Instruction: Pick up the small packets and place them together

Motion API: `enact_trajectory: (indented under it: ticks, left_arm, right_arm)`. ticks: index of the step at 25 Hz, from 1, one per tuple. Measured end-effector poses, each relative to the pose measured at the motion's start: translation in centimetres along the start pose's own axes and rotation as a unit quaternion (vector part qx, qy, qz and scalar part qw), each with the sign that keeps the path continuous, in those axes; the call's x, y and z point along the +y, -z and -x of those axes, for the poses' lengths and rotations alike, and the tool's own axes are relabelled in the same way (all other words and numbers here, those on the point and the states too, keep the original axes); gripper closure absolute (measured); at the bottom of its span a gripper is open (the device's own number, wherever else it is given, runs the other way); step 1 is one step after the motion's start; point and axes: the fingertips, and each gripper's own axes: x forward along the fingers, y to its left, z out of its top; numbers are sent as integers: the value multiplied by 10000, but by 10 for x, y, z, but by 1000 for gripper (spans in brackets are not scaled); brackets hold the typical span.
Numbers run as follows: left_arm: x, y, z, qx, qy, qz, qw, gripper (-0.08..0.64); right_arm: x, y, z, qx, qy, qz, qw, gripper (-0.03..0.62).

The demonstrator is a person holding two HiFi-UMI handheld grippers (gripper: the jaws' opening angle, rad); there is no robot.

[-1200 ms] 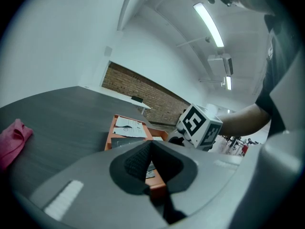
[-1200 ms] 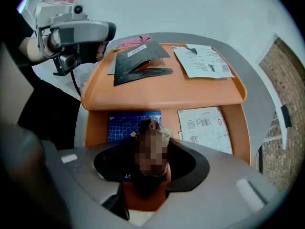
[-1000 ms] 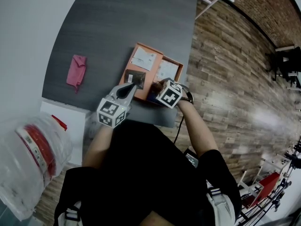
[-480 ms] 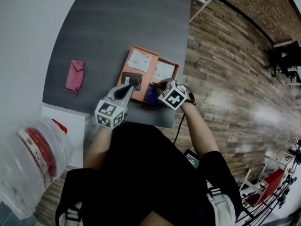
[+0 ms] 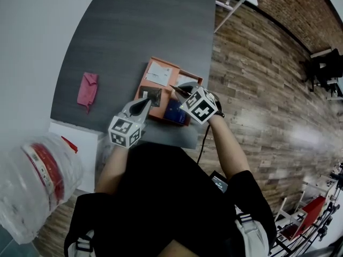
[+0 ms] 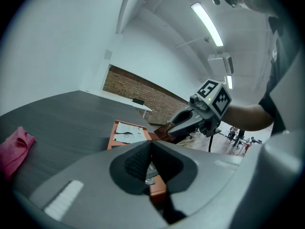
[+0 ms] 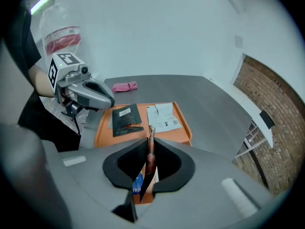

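Left gripper: fingers pressed together, nothing between them, at the near edge of the orange tray. Right gripper: fingers have just been closing and now pinch a thin reddish-brown packet edge-on, over the tray's near end. Blue packet lies in the tray beneath. Further in: dark packet, white packets beside it. Pink cloth well apart on the grey worktop.
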Motion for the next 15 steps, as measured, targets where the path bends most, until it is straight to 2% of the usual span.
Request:
enact_trajectory:
  ticks: [5,9,15]
  left_arm:
    - [5,-3,6,-58,-130,1,9999,560]
    - [10,-2,12,-74,-204,27,9998,560]
    - [14,-3,17,-97,-260,43,9996,560]
  right_arm:
    - [-2,-35,-5,-264,-31,250,9993,554]
    - [-1,-56,-12,-322,-241,354,9986,554]
    - [-5,-60,-31,60,-678,320,9972,554]
